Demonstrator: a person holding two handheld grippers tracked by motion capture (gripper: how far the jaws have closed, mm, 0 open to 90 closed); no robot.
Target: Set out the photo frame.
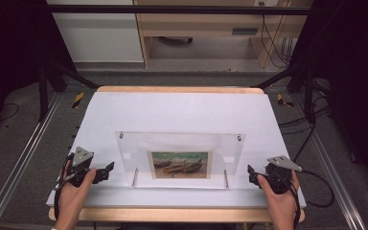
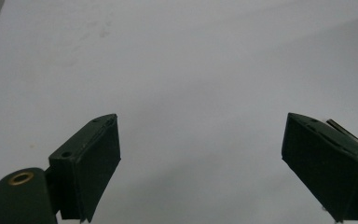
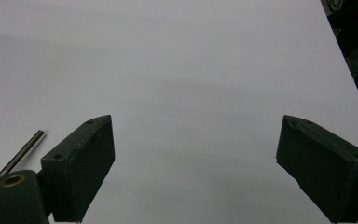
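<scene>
A clear acrylic picture frame (image 1: 179, 159) lies flat on the white table (image 1: 182, 112), with a small painting of boats (image 1: 179, 165) inside it and metal pegs at its corners. My left gripper (image 1: 108, 168) rests on the table just left of the frame, held by a hand, jaws wide apart with nothing between them (image 2: 200, 163). My right gripper (image 1: 250, 173) sits just right of the frame, also open and empty (image 3: 193, 163). A metal peg (image 3: 16, 156) shows at the left edge of the right gripper view.
The table has a wooden rim (image 1: 179, 89) at the far edge. Dark frame posts (image 1: 43, 72) and cables (image 1: 316, 191) stand around the table. A wooden desk (image 1: 206, 28) stands beyond on the floor.
</scene>
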